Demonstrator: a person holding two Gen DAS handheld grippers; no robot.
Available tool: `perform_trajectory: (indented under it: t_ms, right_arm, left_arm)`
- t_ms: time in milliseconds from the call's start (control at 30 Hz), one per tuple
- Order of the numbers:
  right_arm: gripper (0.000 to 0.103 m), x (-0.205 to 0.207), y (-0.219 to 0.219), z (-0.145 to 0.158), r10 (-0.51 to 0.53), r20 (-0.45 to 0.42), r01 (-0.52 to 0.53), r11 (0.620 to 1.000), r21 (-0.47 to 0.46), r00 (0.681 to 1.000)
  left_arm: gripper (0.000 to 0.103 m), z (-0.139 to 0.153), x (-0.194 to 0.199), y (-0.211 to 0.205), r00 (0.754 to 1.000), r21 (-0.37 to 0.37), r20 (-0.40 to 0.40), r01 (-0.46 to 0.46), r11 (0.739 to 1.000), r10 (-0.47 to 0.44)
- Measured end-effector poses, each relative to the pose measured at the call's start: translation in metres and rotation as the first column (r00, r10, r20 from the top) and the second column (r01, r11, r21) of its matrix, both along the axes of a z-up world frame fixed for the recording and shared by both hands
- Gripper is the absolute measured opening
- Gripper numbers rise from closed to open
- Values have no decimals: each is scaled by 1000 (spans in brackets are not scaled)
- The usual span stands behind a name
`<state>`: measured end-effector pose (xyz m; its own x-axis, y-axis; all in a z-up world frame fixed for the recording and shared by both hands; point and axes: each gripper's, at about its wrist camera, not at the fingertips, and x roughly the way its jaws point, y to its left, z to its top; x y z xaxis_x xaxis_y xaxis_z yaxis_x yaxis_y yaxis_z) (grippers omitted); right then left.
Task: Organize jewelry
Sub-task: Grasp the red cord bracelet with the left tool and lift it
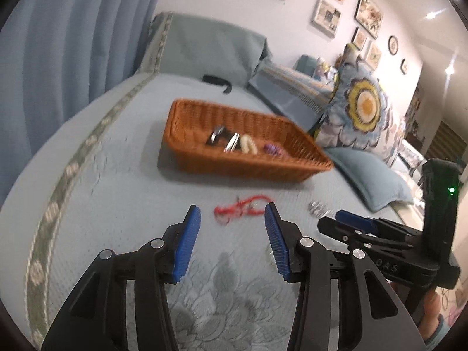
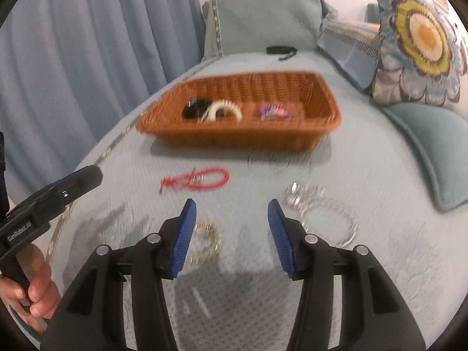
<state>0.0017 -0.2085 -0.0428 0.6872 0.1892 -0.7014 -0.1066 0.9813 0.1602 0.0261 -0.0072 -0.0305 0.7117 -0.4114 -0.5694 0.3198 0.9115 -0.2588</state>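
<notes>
A brown wicker basket (image 1: 292,158) (image 2: 234,137) sits on the bed and holds a black piece (image 2: 194,108), a white bracelet (image 2: 223,111) and a purple piece (image 2: 273,110). A red cord bracelet (image 1: 239,208) (image 2: 196,180) lies on the cover in front of it. My left gripper (image 1: 232,216) is open and empty, just short of the red bracelet. My right gripper (image 2: 232,210) is open and empty above a gold bracelet (image 2: 206,241), a clear necklace (image 2: 336,225) and a silver piece (image 2: 298,196) (image 1: 318,208).
The pale blue bed cover (image 1: 117,175) spreads all around. A flowered pillow (image 2: 421,38) and a blue cushion (image 2: 433,146) lie at the right. A black strap (image 2: 280,50) lies near the headrest. Blue curtains (image 2: 87,44) hang at the left.
</notes>
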Motion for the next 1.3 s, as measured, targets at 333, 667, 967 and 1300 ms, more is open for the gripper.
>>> perform_trajectory:
  t_ms: [333, 667, 967, 1300]
  right_arm:
    - [36, 7, 26, -32, 63, -93, -70, 994, -80, 994]
    - [28, 9, -2, -31, -59, -108, 37, 981, -191, 992]
    - [28, 8, -3, -32, -16, -111, -1, 988, -154, 994]
    - [8, 6, 10, -31, 27, -88, -43, 982, -185, 996]
  left_arm:
    - [43, -32, 20, -4, 996, 27, -85, -2, 1000, 5]
    - [43, -34, 35, -36, 991, 216, -84, 118, 969, -101]
    - [44, -49, 75, -66, 967, 356, -124, 251, 900, -221]
    - [4, -47, 70, -71, 966, 364, -97, 260, 894, -242]
